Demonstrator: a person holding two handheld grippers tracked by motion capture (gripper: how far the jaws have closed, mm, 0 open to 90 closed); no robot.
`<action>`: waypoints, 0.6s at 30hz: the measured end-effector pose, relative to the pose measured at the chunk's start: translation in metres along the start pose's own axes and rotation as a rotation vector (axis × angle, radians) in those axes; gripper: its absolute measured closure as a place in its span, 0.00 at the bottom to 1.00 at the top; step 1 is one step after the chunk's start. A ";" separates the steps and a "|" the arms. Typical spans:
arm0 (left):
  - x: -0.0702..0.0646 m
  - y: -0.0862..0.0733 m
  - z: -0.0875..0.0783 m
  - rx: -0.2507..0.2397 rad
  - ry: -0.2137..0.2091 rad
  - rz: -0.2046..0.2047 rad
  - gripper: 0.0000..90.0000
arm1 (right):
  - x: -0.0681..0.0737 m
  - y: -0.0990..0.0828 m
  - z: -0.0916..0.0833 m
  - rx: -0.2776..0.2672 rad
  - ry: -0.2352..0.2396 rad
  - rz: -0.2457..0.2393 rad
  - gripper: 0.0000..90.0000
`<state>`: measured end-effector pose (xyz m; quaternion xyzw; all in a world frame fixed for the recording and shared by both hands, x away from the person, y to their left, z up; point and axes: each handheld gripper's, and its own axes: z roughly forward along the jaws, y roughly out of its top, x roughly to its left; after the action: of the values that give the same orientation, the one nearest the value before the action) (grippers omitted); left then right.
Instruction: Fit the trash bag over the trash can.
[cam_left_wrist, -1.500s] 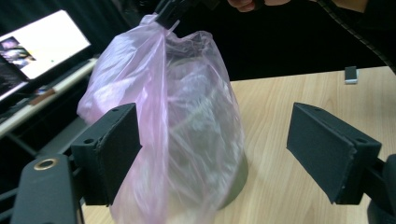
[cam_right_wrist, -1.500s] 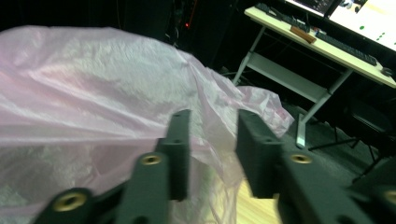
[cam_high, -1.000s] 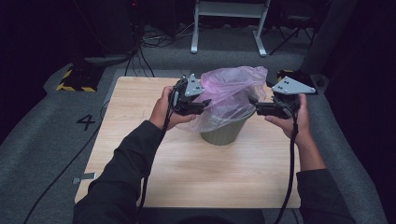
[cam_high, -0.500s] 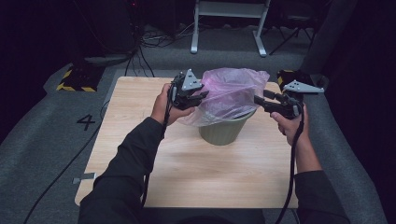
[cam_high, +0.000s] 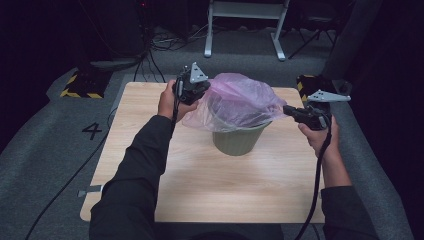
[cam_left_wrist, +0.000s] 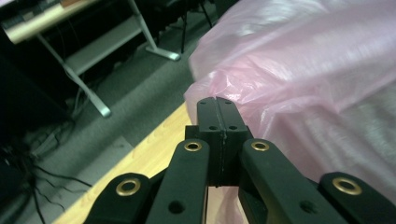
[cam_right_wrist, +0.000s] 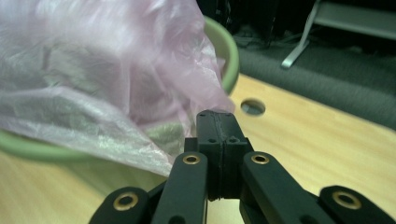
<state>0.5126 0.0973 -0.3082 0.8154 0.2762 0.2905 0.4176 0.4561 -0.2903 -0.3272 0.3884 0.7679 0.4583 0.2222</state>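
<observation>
Pink bag (cam_high: 235, 100) edges pinched in both just-closed tools, left (cam_high: 196, 91); right (cam_high: 290, 111), stretching it open over the green bin (cam_high: 239, 140).

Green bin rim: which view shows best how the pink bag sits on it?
The right gripper view: the bin rim curves close by, with the pink bag draped over it. The high view shows the whole bin, but the bag hides most of its rim. The left gripper view shows bag film there, no rim.
</observation>
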 end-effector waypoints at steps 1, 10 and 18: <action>0.002 -0.003 0.003 0.008 0.005 -0.017 1.00 | -0.002 -0.003 -0.001 0.018 0.002 0.000 1.00; 0.017 -0.032 0.030 0.015 -0.062 -0.108 1.00 | -0.014 -0.029 0.010 0.083 0.044 0.019 1.00; 0.007 -0.049 0.052 -0.031 -0.153 -0.176 1.00 | -0.011 -0.039 0.045 -0.037 0.067 -0.026 0.98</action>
<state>0.5434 0.0996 -0.3728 0.8013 0.3093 0.1938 0.4741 0.4792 -0.2863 -0.3837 0.3587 0.7712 0.4823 0.2096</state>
